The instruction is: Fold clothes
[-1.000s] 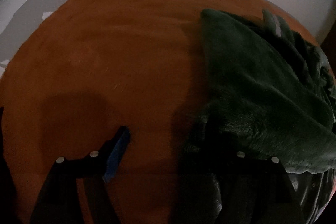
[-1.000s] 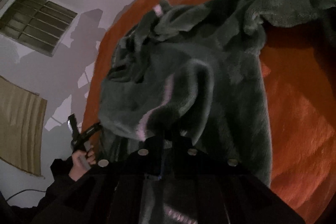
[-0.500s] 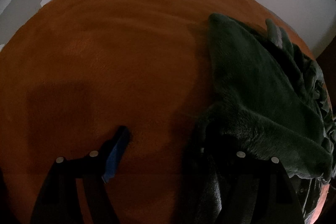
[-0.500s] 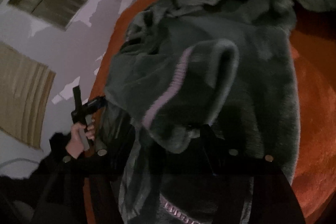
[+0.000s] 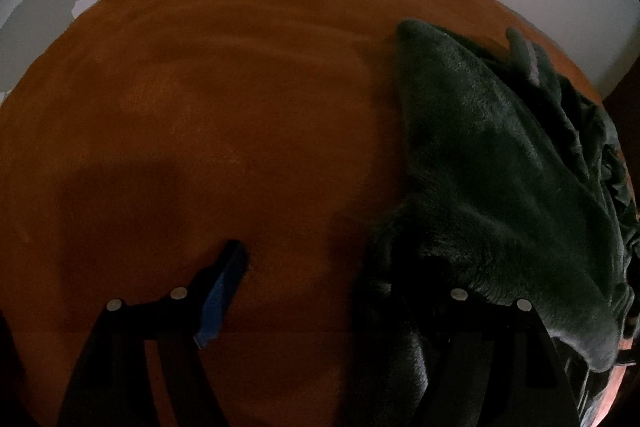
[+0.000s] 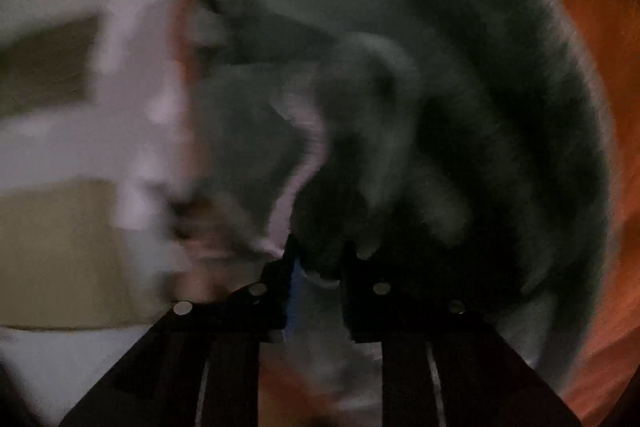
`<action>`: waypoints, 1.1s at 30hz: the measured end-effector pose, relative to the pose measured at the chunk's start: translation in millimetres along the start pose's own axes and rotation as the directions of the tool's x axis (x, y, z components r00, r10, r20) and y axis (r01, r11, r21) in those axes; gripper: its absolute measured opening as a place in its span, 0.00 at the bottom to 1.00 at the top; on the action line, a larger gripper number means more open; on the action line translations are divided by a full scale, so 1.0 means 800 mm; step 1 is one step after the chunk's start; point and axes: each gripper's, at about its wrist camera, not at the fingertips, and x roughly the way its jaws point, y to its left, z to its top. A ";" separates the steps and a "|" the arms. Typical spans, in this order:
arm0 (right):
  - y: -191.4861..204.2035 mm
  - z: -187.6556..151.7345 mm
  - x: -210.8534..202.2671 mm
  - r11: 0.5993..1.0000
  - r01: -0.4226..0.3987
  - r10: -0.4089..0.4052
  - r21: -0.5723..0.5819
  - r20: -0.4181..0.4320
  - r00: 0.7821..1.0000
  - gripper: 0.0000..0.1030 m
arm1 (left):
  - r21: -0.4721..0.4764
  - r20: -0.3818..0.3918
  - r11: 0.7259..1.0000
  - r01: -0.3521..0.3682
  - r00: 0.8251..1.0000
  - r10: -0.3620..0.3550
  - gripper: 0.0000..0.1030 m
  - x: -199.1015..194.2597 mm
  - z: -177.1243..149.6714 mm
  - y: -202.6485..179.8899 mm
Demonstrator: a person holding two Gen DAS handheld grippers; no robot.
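Right gripper (image 6: 316,259) is on the move, so its view is one big smear. A second ago it had the fuzzy dark green garment (image 6: 420,87) pinched by a fold with a pale trim, half a second ago the jaws had sprung wide with that fold flopped loose over them, and now they're closing again with fleece (image 6: 320,267) sitting right between the two fingers. Whether the pads have actually bitten yet I can't tell, too much blur, so I'd call it a regrab in progress and not a grip

Left gripper (image 5: 332,267) has barely budged the whole time: jaws spread wide, nothing pinched between them. Its left finger (image 5: 224,279), the one with the blue pad, sits over bare orange blanket (image 5: 220,107), while the right finger is buried in shadow under the garment's near edge (image 5: 400,267)

The garment still lies bunched on the right side of the blanket in the left view (image 5: 500,167), running from near to far, with a pale tab at the far end (image 5: 534,67)

My read: the let-go and regrab is just a reposition for a better hold, so the fold itself hasn't really started, and the left side needs to clamp its edge before anything gets lifted
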 end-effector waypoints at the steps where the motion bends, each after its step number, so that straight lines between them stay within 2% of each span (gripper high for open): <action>1: -0.003 0.001 0.007 1.000 0.021 -0.021 -0.008 -0.002 1.000 0.26 | -0.004 -0.003 1.000 0.008 1.000 -0.008 0.75 -0.002 -0.002 0.005; 6: 0.002 -0.010 -0.010 1.000 0.016 -0.015 -0.023 0.048 0.999 0.33 | -0.010 -0.024 1.000 0.015 1.000 -0.015 0.75 -0.005 0.006 0.015; 9: 0.006 -0.020 -0.025 0.998 -0.063 0.063 -0.007 0.037 0.997 0.33 | 0.003 -0.023 1.000 0.003 1.000 -0.003 0.75 -0.008 0.005 0.013; 11: 0.021 -0.028 -0.030 0.993 -0.098 0.099 -0.060 0.021 0.995 0.33 | 0.026 -0.006 1.000 -0.013 1.000 0.013 0.75 -0.016 0.003 0.008; 13: 0.042 -0.033 -0.044 0.986 -0.008 0.020 -0.164 0.077 0.997 0.33 | 0.036 0.019 0.999 -0.012 1.000 0.012 0.75 -0.026 0.002 0.008; 15: 0.051 -0.032 -0.059 0.971 0.072 -0.041 -0.227 0.138 0.990 0.33 | 0.026 0.031 1.000 -0.007 1.000 0.006 0.75 -0.034 0.004 0.014; 17: 0.055 -0.028 -0.073 0.954 0.140 -0.086 -0.264 0.209 0.974 0.33 | -0.004 0.034 1.000 -0.019 0.999 0.019 0.75 -0.037 0.012 0.022; 18: 0.054 -0.021 -0.082 0.946 0.175 -0.102 -0.272 0.262 0.960 0.33 | -0.023 0.037 0.999 -0.028 0.999 0.029 0.75 -0.040 0.015 0.024; 20: 0.052 -0.009 -0.088 0.903 0.271 -0.146 -0.332 0.356 0.923 0.33 | -0.053 0.067 0.997 -0.051 0.996 0.054 0.75 -0.058 0.006 0.031; 21: 0.053 -0.003 -0.086 0.856 0.348 -0.190 -0.382 0.392 0.900 0.34 | -0.075 0.097 0.995 -0.066 0.993 0.073 0.75 -0.072 0.003 0.029; 23: 0.055 0.008 -0.073 0.723 0.487 -0.277 -0.489 0.440 0.854 0.34 | -0.083 0.137 0.996 -0.016 0.990 0.028 0.74 -0.102 -0.012 0.014; 25: 0.044 0.018 -0.059 0.650 0.497 -0.303 -0.575 0.403 0.863 0.34 | -0.040 0.157 0.998 0.054 0.987 -0.047 0.74 -0.134 -0.038 -0.033; 27: 0.030 0.031 -0.058 0.661 0.475 -0.298 -0.581 0.377 0.877 0.34 | 0.067 0.154 0.991 0.116 0.980 -0.125 0.74 -0.152 -0.066 -0.087; 28: 0.023 0.037 -0.058 0.674 0.462 -0.292 -0.576 0.367 0.883 0.34 | 0.154 0.141 0.978 0.143 0.976 -0.165 0.74 -0.151 -0.071 -0.126; 30: 0.016 0.050 -0.057 0.713 0.439 -0.273 -0.547 0.360 0.892 0.34 | 0.279 0.103 0.944 0.177 0.972 -0.213 0.74 -0.153 -0.107 -0.192; 32: 0.012 0.058 -0.063 0.767 0.404 -0.235 -0.499 0.368 0.900 0.29 | 0.390 0.049 0.895 0.214 0.966 -0.253 0.74 -0.148 -0.141 -0.257; 33: 0.007 0.063 -0.068 0.796 0.380 -0.210 -0.471 0.374 0.903 0.16 | 0.412 0.037 0.884 0.222 0.965 -0.260 0.74 -0.146 -0.148 -0.272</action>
